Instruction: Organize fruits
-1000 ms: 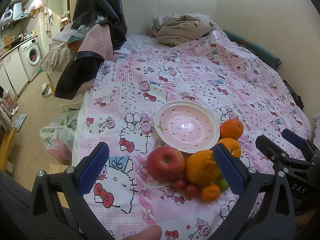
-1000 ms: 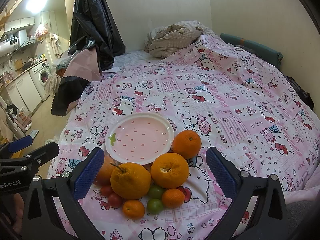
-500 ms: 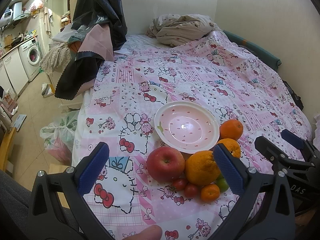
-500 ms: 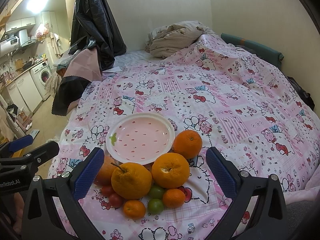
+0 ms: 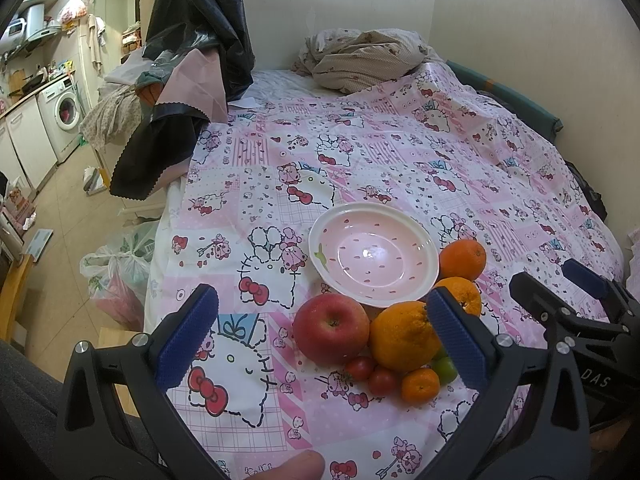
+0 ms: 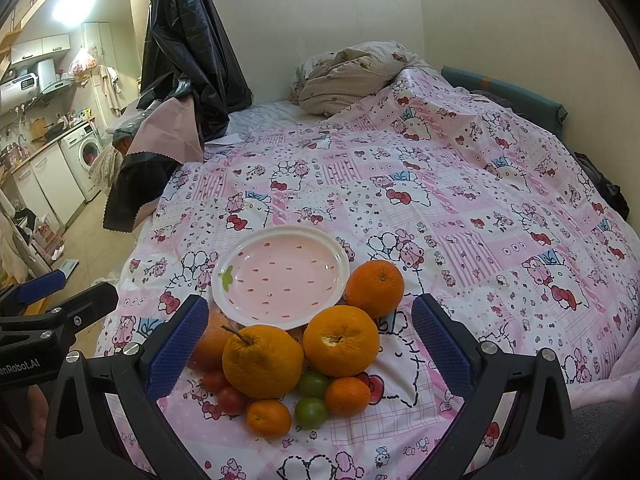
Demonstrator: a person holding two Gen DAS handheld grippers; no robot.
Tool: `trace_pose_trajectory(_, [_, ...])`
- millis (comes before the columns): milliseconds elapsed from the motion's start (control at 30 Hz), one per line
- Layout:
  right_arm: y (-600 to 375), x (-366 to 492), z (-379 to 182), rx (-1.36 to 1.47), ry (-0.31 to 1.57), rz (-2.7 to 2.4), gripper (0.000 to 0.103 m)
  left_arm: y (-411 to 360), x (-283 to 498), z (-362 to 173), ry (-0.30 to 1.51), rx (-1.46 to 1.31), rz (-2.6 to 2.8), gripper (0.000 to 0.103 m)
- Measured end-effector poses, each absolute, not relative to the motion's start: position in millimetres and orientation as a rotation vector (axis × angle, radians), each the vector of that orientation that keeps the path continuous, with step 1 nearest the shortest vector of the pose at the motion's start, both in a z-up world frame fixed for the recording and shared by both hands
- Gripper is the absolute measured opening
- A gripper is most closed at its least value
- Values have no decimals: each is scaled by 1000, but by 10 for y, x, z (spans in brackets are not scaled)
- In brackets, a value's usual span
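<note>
While the fruit sits clustered low in the frame centre, the pink plate (image 6: 280, 272) lies bare just above it on the patterned bedspread (image 6: 460, 200). A red apple (image 5: 331, 328) and a knobbly orange (image 5: 404, 336) touch below the plate's rim; two more oranges (image 6: 375, 288) flank its right side, with cherry tomatoes (image 5: 360, 368), small mandarins (image 6: 268, 418) and green fruits (image 6: 312, 412) beneath. Left gripper (image 5: 320, 336) and right gripper (image 6: 308, 350) both stand spread wide, grasping nothing, above the pile.
</note>
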State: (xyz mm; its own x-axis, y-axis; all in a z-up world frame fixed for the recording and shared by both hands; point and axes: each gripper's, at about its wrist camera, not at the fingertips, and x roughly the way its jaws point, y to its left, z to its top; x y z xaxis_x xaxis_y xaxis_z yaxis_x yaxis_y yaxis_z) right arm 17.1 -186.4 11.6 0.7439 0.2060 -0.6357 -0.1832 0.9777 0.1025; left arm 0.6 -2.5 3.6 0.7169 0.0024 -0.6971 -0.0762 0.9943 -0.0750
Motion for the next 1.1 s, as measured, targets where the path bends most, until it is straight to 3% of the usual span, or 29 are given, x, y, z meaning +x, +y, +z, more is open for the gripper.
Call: trace_pose_trajectory(1100, [-2002, 236, 105, 98, 724, 203, 103, 56, 0, 74, 768, -104, 54, 103])
